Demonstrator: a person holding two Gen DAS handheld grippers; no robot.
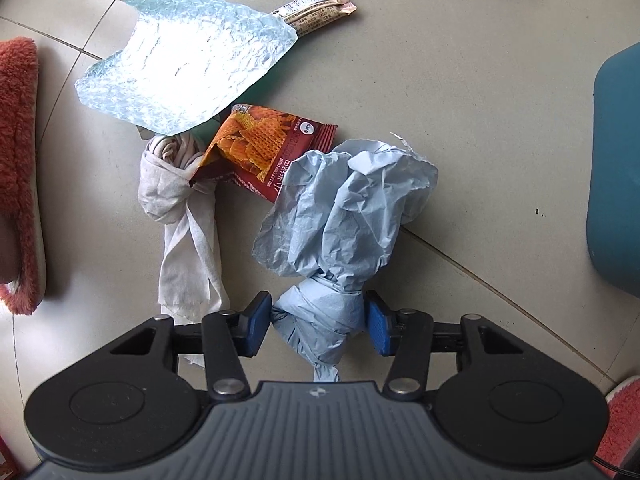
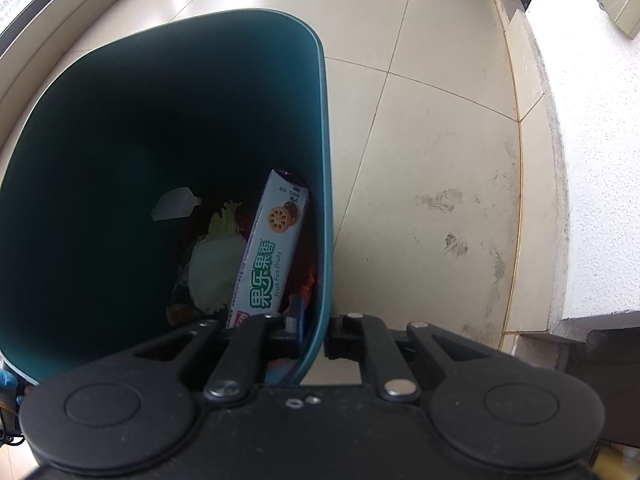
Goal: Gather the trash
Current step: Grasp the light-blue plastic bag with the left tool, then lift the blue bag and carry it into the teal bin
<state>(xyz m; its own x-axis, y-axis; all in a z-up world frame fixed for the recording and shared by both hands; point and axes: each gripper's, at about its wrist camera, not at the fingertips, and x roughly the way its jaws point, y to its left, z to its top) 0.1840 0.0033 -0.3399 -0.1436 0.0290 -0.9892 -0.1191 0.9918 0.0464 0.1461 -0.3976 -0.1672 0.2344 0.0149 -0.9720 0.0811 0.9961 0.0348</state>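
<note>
**Blue paper wad in the tongs**

Left tongs (image 1: 318, 322) pinch the twisted blue paper (image 1: 340, 200) on the floor among other litter; next, lift it clear. Only the right view shows the teal bin (image 2: 320, 128), its wall clamped by the right tongs (image 2: 314, 334)

Long tan barcode-printed snack wrapper (image 1: 320, 10) half hidden under pale bubble-wrap sheet (image 1: 184, 68); fuzzy orange-red slipper (image 1: 18, 168) cut off at left edge; teal plastic bin (image 1: 618, 168) cropped at right edge; small print on red-orange crisp packet (image 1: 264, 148) too small to read; bottom of bin interior (image 2: 192, 280) dark, contents under white-green biscuit box (image 2: 268, 256) unclear.
</note>
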